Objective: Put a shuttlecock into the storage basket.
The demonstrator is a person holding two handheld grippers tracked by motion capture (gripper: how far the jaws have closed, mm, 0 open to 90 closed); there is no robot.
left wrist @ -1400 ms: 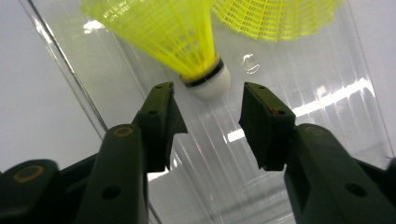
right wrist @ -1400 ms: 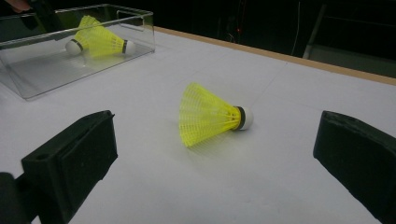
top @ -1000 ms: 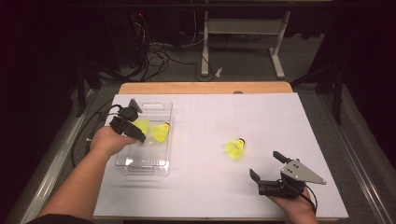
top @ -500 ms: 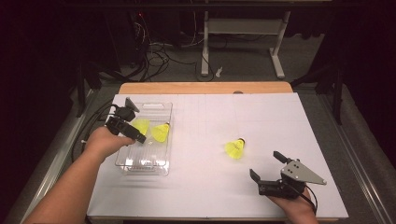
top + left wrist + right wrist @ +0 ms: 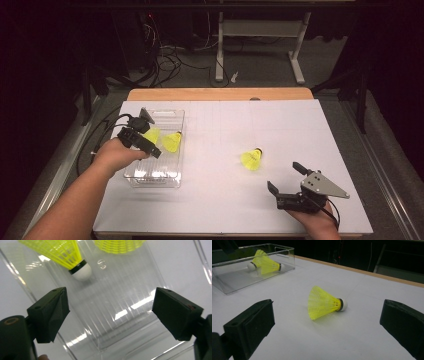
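Note:
A clear plastic box (image 5: 161, 176) on the table's left holds two yellow shuttlecocks, one (image 5: 151, 135) beside the other (image 5: 172, 142). My left gripper (image 5: 151, 133) hovers over the box, and its jaws have just been opening with nothing between them. In the left gripper view the gripper (image 5: 110, 307) stands open above the box floor (image 5: 120, 322), with a white-corked shuttlecock (image 5: 62, 252) just past its tips. A third shuttlecock (image 5: 251, 159) lies on its side on the white table. My right gripper (image 5: 283, 176) rests open short of this shuttlecock (image 5: 324, 303).
The white table top (image 5: 240, 120) has a wooden far edge (image 5: 220, 94). Cables trail off the table's left side (image 5: 102, 132). In the right gripper view the box (image 5: 287, 257) stands at the far left with both shuttlecocks (image 5: 268, 265) in it.
The left gripper's jaws have spread wider over the box. Both shuttlecocks in the box lie where they were. The right gripper has not moved.

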